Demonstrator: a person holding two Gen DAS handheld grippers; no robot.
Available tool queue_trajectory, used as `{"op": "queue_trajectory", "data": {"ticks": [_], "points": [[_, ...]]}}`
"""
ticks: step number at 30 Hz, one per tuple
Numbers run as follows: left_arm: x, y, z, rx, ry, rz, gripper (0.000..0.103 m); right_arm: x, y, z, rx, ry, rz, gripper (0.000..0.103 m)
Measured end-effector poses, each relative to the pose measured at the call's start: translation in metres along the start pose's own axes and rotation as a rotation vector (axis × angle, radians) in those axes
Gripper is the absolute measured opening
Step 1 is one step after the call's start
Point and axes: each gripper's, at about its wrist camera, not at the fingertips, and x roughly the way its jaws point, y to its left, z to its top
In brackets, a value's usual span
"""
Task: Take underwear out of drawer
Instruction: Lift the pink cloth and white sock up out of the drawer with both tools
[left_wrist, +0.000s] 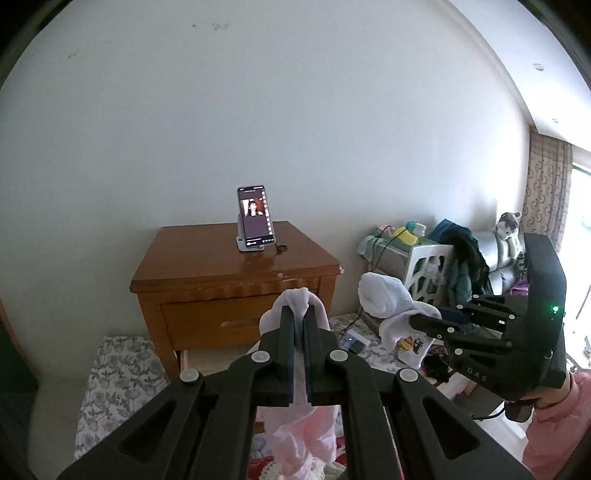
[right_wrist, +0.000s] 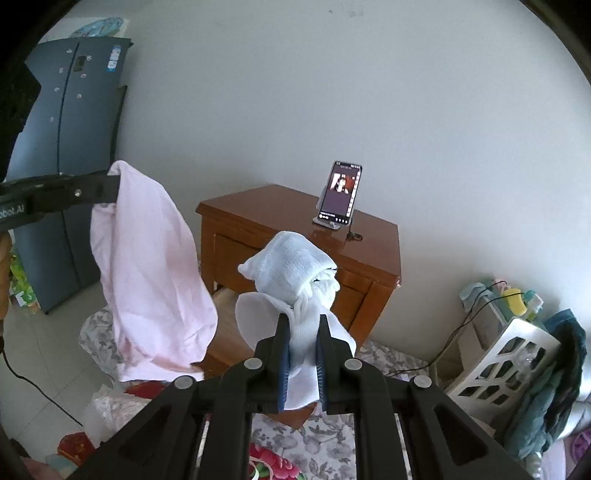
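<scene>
Hanging limp, pale pink underwear (right_wrist: 147, 266) pinched by left hand-held gripper (left_wrist: 300, 317); right hand-held gripper (right_wrist: 303, 325) pinching white cloth (right_wrist: 291, 273).

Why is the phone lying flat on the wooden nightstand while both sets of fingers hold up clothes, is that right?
Not quite. The phone stands upright in a stand on the nightstand, as the right wrist view shows. Both sets of fingers do hold clothes.
</scene>
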Motion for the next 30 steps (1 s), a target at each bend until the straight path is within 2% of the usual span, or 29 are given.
{"op": "queue_trajectory", "data": {"ticks": [8, 16, 24, 30], "points": [[-0.036, -0.02, -0.016, 0.048, -0.008, -0.027, 0.004, -0.047, 0.009, -0.008, -0.02, -0.045, 0.016, 0.013], [-0.056, -0.038, -0.039, 0.082, 0.0, -0.103, 0.004, -0.069, 0.024, -0.028, -0.054, -0.033, 0.036, 0.013], [-0.057, -0.052, -0.07, 0.109, 0.032, -0.164, 0.004, -0.075, 0.03, -0.05, -0.058, -0.017, 0.055, 0.013], [-0.037, -0.041, -0.109, 0.059, 0.099, -0.206, 0.004, -0.06, 0.038, -0.079, -0.046, 0.032, 0.092, 0.013]]}}
